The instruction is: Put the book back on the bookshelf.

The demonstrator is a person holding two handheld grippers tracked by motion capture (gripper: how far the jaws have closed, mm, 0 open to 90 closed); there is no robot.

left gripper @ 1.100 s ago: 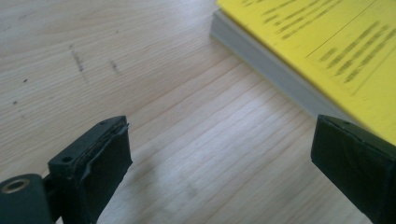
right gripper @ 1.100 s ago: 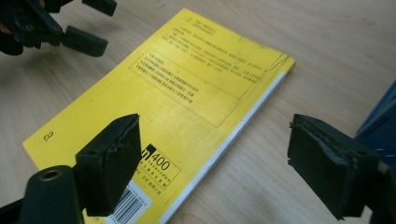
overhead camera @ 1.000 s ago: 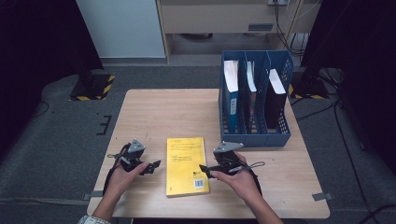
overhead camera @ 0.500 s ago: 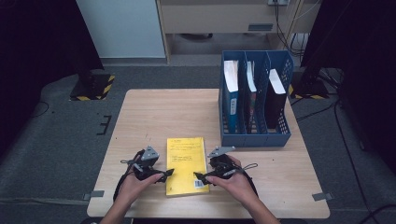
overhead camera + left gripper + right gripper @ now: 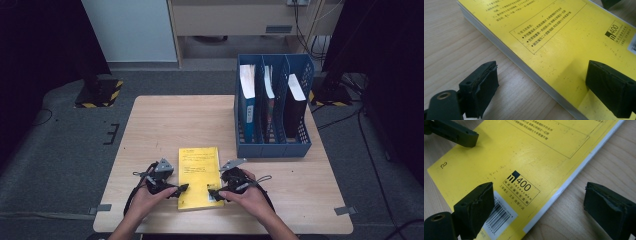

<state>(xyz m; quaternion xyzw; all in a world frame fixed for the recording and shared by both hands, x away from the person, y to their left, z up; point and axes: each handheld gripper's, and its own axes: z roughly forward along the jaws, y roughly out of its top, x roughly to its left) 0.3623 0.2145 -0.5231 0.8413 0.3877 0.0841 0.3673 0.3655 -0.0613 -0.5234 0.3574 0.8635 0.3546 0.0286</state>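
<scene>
At the near edge of the light wooden table, the person's two hands are bracketing a flat yellow paperback book that is lying face-down, barcode toward the person. The left claw is sitting at the book's near left edge with its jaws standing wide apart: in the left gripper view one pad is over the bare wood and the other is over the yellow cover, with the page edge running between them, nothing pinched. The right claw is mirroring it at the near right edge, and its jaws have just been opening; in the right gripper view they are straddling the book's white-edged side, one pad by the barcode and one over the table, not pressing on anything.

Compared with a second ago, both claws are now much closer to the book; the left one, which was well off to the side, is now just beside the cover. This is looking like the set-up for a two-sided pick, with closing and lifting not yet done.

Farther back on the right, a blue plastic file rack is standing with three upright volumes in its slots, probably where the book is heading.
</scene>
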